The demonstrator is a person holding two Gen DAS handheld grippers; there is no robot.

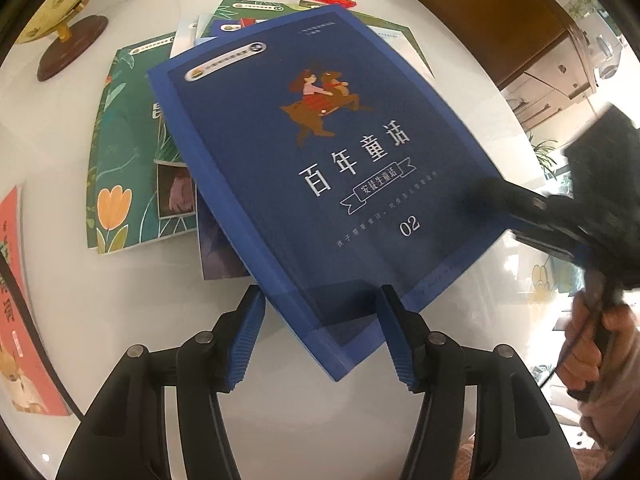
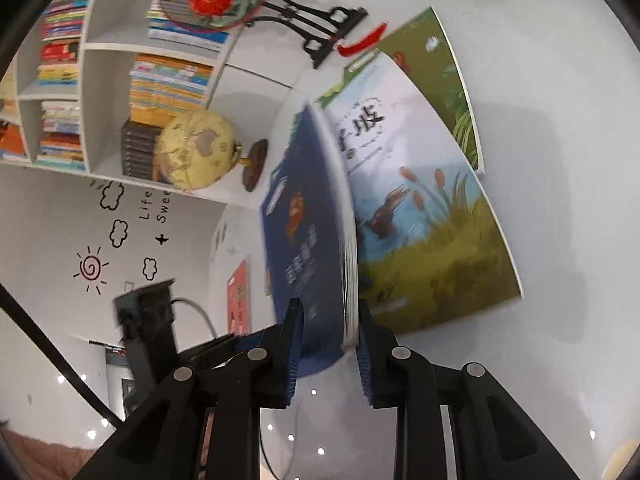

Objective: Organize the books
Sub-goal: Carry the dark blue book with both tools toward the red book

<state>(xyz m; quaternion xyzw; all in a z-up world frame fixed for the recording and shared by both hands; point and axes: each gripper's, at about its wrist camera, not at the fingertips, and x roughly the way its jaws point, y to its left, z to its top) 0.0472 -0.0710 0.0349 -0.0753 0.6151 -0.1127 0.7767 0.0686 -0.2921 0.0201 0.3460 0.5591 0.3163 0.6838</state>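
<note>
right gripper (image 2: 326,354) clamps the fore edge of the blue book (image 1: 320,168), one pad on the cover, the other against the page block; in the left wrist view it enters from the right and bites the book's right edge, a hand (image 1: 592,344) behind it. left gripper (image 1: 322,338) stands half open with the book's near corner between its pads, not pressed as far as can be seen. the blue book is lifted and tilted, above a loose heap on the white table (image 1: 120,320): a green book (image 1: 120,152) to the left, a pond book (image 2: 432,232) beneath, others only partly seen. a red book (image 1: 16,300) lies apart at the left edge. a globe (image 1: 60,8) and a bookshelf (image 2: 100,80) stand beyond.

step in hand, as judged: picking the top book off the heap, grip passing to the right gripper. next move likely calls for the left pads to clear the corner, then a carry that keeps the pages from fanning, since a hold on one edge may let the book sag or swing.
</note>
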